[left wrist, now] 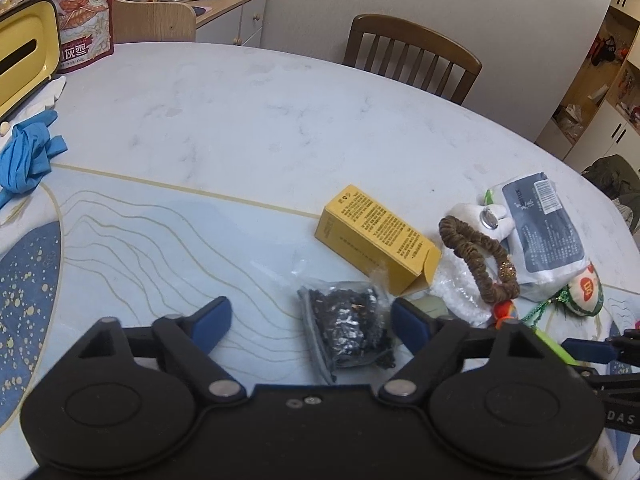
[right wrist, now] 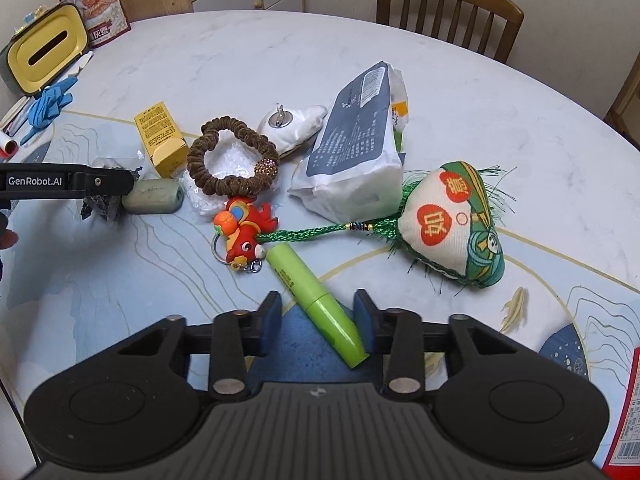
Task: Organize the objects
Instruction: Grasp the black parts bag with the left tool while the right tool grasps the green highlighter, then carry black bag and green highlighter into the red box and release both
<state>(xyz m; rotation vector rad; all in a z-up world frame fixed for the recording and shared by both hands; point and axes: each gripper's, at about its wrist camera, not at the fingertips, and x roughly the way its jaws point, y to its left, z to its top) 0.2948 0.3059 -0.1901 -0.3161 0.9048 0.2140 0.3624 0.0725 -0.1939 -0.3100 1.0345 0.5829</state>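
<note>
The right gripper (right wrist: 316, 322) stands with its jaws apart around the near end of a green tube (right wrist: 316, 302), which lies slanted on the table (right wrist: 240, 60) between the blue pads, touching or almost touching the right one; nothing is clamped yet. The left gripper (left wrist: 310, 320) is likewise spread wide, its pads either side of a small clear bag of dark bits (left wrist: 346, 328), not pinching it. This reads as the approach before a pick-up, with sorting barely begun: the clutter is unsorted. Next, I judge, the right jaws must close squarely across the tube, which may roll. Just beyond lie a red fish keychain (right wrist: 242, 232), a brown scrunchie (right wrist: 232, 160), a yellow box (right wrist: 160, 136) and a grey-labelled white pack (right wrist: 356, 140); farther off, a yellow tissue holder (right wrist: 44, 52).
</note>
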